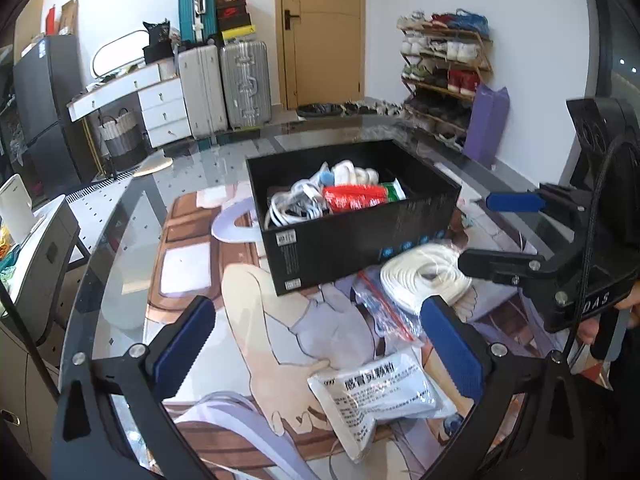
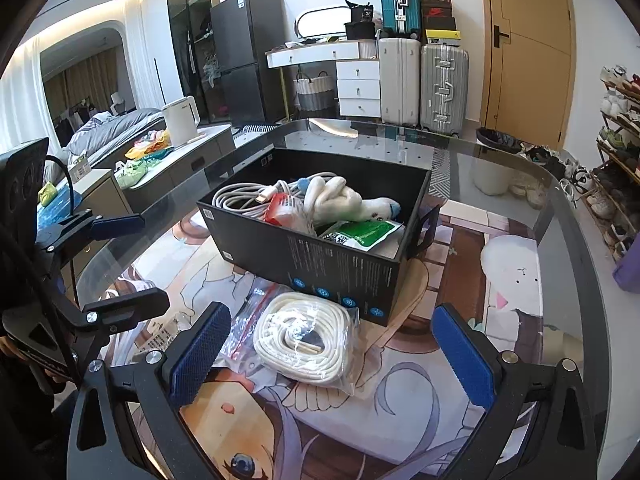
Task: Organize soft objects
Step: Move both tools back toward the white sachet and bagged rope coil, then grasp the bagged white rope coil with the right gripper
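Evidently the task is judged partly done. Several soft items are already found inside the black box: a grey cable, a white plush toy, a red packet and a green-and-white sachet. Two items are noted outside it on the bench: a bagged coil of white rope, lying just beside the box's near wall, and a white medicine pouch, nearer the left gripper. The left gripper is seen with its fingers apart and nothing held. The right gripper is likewise spread wide, empty, with the rope coil between and ahead of its fingers. Both remaining items are judged still to be boxed.
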Tool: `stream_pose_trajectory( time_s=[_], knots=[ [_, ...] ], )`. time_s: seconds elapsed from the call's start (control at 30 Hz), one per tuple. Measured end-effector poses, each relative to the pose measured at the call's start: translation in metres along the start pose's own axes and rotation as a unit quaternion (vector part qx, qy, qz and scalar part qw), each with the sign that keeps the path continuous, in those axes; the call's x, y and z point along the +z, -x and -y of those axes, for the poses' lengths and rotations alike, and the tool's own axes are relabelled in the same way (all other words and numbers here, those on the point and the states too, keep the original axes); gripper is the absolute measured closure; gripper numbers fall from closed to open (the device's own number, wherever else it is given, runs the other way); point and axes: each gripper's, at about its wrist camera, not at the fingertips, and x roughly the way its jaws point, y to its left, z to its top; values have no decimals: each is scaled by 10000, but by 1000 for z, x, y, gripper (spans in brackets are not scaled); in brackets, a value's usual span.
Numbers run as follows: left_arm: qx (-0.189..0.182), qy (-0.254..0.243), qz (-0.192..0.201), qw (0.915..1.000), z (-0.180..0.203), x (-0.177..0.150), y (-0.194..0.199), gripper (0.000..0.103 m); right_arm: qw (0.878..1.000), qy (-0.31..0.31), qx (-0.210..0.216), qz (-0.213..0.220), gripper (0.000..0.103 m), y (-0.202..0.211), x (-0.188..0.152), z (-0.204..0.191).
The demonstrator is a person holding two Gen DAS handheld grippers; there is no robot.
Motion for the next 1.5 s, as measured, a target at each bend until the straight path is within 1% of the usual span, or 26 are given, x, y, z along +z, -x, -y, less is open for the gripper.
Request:
stream_pose_trajectory(
  time_s=[0.17, 0.33, 0.47, 0.57, 0.9, 1.0, 1.13, 1.37, 1.5],
  knots=[
    [-89, -126, -311, 9994, 5, -6, -5, 0, 10000, -13, -5, -35, 1, -1, -1, 2],
    [-354, -373, -664, 9965, 16, -19, -9, 0, 10000, -31, -3, -64, 1, -2, -2, 4],
    [-482, -554, -823, 9939, 23, -29, -9, 0, 10000, -26, 5, -65, 1, -2, -2, 4],
    [-560, -640, -858, 9927, 27, -29, -7, 0, 10000, -21, 10, -70, 1, -2, -2, 4],
    [-767, -874, -1206, 9859, 37, -38, -13, 0, 10000, -15, 14, -96, 1, -4, -3, 3],
    [-756, -895, -1269, 9850, 38, -39, -16, 0, 9999, -19, 13, -98, 1, -4, -3, 3],
    [-646, -881, -1368, 9845, 34, -43, -24, 0, 9999, -25, 23, -121, 1, -6, -5, 4],
    [-573, -740, -1359, 9863, 25, -42, -29, 0, 9994, -124, 95, -305, 1, -17, -9, 4],
    [-555, -741, -1352, 9865, 23, -41, -30, 0, 9989, -97, 127, -443, 1, -28, -12, -3]
  ],
)
